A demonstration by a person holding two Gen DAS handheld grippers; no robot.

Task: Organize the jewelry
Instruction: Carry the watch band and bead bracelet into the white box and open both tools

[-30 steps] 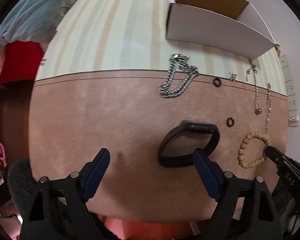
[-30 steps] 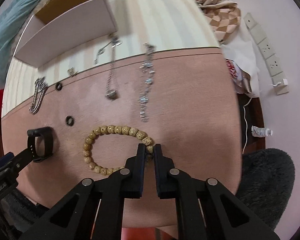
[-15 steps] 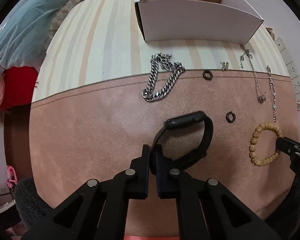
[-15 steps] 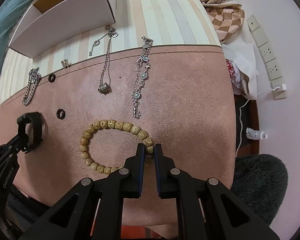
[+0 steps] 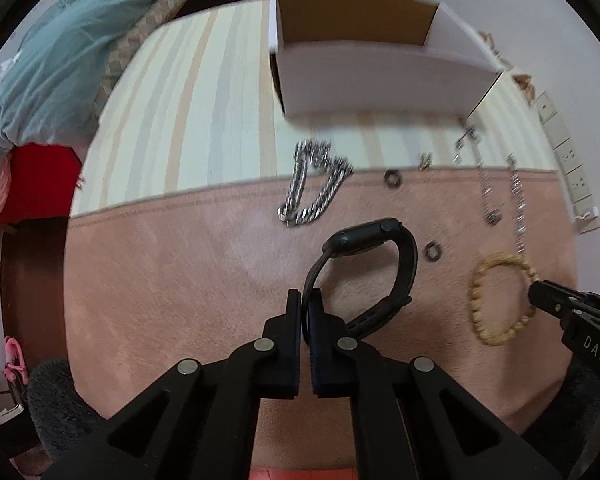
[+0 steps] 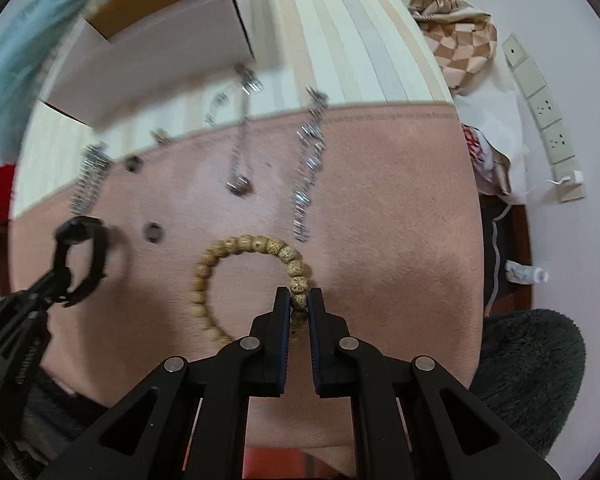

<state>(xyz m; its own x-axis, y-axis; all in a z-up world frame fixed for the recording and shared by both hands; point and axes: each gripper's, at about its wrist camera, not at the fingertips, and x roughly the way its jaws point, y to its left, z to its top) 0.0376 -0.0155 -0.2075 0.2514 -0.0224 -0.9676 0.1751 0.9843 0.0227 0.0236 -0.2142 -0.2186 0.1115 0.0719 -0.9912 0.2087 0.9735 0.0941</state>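
Left tongs [image 5: 306, 312]: clamped on the black watch [image 5: 364, 272] strap edge, a thin bite that may slip
Right tongs [image 6: 299, 308]: pinching the bead bracelet [image 6: 244, 280] by one bead, which could roll free

Both views are evenly and softly lit, moderately bright, with no glare and only faint shadows on the pink worktop [image 5: 172, 280]. Motion blur smears the far half of each picture: the white box [image 5: 384, 80], the thick silver chain [image 5: 312, 184] and the thin chains [image 6: 308, 160] are streaked. Close to the lens, the left gripper [image 5: 305, 308] and right gripper [image 6: 299, 304] stay sharp. Fisheye distortion bends the worktop's edges, and the corners of each frame fall into black vignette.
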